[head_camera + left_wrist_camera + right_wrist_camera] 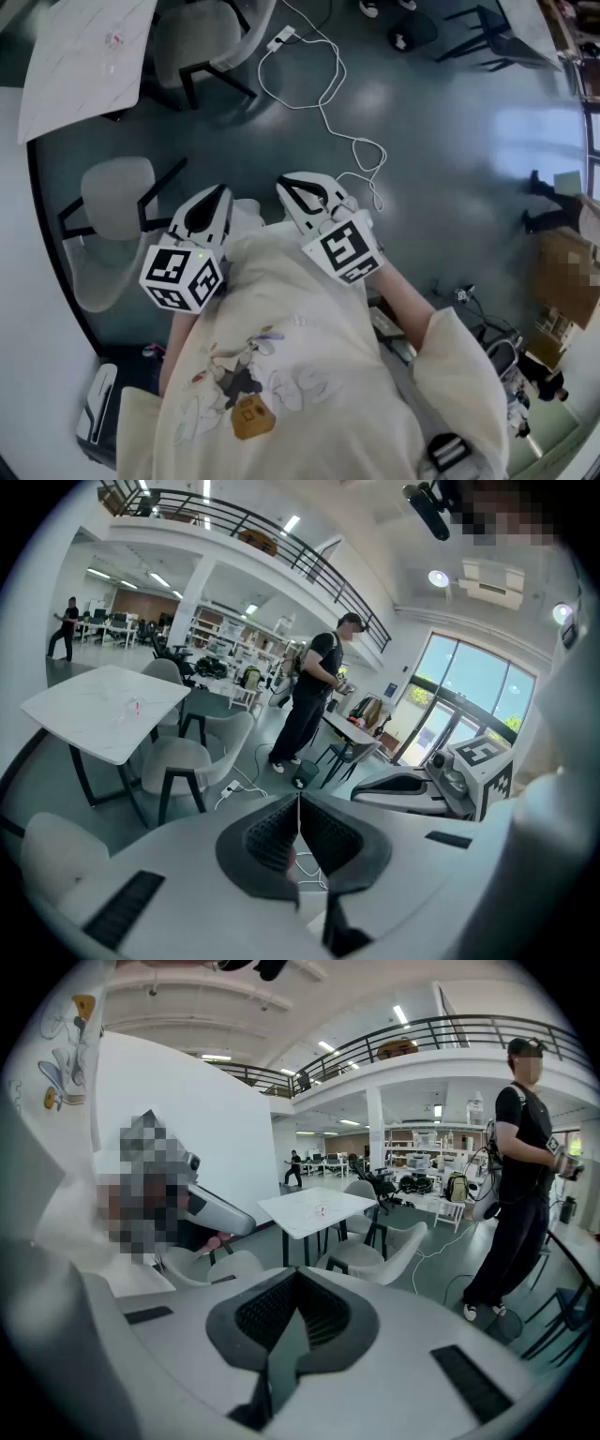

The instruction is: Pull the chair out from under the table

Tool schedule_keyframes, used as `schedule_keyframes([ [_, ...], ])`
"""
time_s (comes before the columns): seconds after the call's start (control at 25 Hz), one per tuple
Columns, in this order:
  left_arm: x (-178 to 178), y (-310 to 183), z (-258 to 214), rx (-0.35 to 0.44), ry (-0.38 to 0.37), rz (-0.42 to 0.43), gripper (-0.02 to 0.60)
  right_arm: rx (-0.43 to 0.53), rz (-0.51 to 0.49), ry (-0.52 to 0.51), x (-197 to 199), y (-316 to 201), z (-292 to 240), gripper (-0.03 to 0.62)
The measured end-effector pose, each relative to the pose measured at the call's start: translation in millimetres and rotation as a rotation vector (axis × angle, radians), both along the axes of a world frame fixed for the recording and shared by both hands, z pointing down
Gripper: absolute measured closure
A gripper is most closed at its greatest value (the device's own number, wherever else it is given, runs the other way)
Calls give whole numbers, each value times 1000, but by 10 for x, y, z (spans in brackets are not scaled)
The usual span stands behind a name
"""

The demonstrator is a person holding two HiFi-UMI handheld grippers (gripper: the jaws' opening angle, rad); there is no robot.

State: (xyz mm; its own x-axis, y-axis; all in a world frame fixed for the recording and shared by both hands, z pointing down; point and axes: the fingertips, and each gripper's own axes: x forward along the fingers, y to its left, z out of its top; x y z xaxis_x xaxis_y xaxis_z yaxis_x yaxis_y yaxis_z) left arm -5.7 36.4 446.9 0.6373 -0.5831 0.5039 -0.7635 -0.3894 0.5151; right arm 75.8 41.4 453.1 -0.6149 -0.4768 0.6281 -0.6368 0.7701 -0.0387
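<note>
A grey chair [116, 201] with black legs stands at the edge of a large white table [23, 281] at the left of the head view. Both grippers hover close to the person's chest, apart from the chair and holding nothing. My left gripper [221, 190] is shut and points towards the chair's right side. My right gripper [283, 184] is shut too, beside the left one. In the left gripper view my left gripper [299, 801] has its pads together, and the chair's back [54, 847] shows at lower left. My right gripper [298, 1275] is also seen shut.
A second white table [89, 56] with a grey chair [202, 37] stands farther off. A white cable [328, 103] and power strip lie on the dark floor. A person in black [314, 700] stands near a small table. Boxes and gear sit at right [558, 272].
</note>
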Motion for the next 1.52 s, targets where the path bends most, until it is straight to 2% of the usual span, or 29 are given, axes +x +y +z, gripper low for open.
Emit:
schedule_keyframes([
  [0.4, 66, -81, 69, 32, -12, 12, 568, 19, -1, -4, 42, -133, 65, 585],
  [0.52, 115, -46, 55, 19, -36, -2, 568, 12, -2, -66, 68, -146, 27, 585],
  [0.6, -9, 31, 42, 0, -71, -8, 568, -3, 5, -125, -67, -117, 10, 585],
  [0.68, -175, 122, 44, -21, -91, -4, 568, -15, 11, -138, -207, -48, 30, 585],
  [0.96, -360, 280, 43, -82, -87, -5, 568, -70, 43, -170, -341, 129, 31, 584],
  [1.24, -191, 315, 50, -96, -62, 83, 568, -79, 110, -134, -182, 248, 47, 585],
  [1.52, 59, 273, 56, -78, -28, 107, 568, -78, 147, -136, 35, 217, 67, 585],
])
